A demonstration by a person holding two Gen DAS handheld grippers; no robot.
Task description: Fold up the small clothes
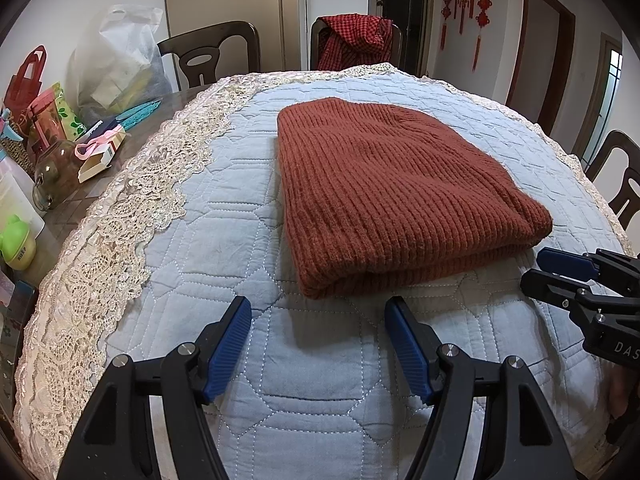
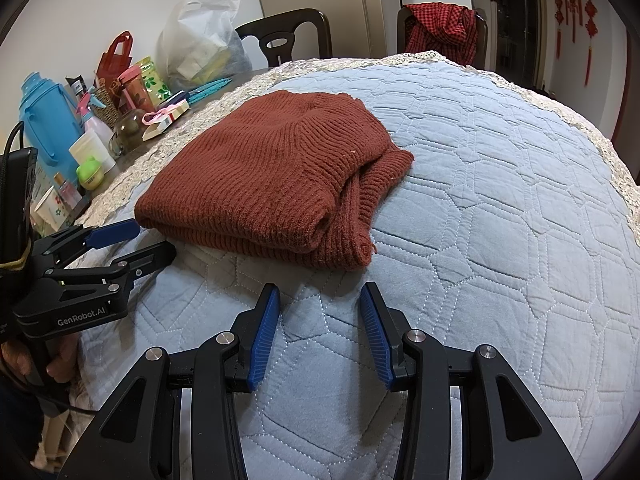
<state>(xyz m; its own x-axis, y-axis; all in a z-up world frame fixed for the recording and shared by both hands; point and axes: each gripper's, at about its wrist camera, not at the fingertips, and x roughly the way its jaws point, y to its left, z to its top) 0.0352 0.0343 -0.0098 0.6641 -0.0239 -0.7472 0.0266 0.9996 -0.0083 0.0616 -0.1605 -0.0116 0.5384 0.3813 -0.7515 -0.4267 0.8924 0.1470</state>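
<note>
Rust-red ribbed knit sweater, thick and chunky, lies folded into a compact bundle on the pale blue quilted cover with cream lace trim that is spread over the counter, nearer the cluttered left side than the right. From the right-hand view its layers stack unevenly: a ribbed cuff or hem pokes out at the right edge and the lower layer shows beneath the top one, so the fold looks done but not perfectly squared. Both tools hang just short of its near edge, angled down at the quilt, apparently drawn back so the bundle sits untouched. The left gripper has its blue pads spread fairly wide with only quilt between them; the right gripper stands about half open and likewise holds nothing. A clear plastic bag, jars and bottles crowd the counter's bare left end, and a red checked cloth hangs over a dark wooden chair behind, possibly next in line.
</note>
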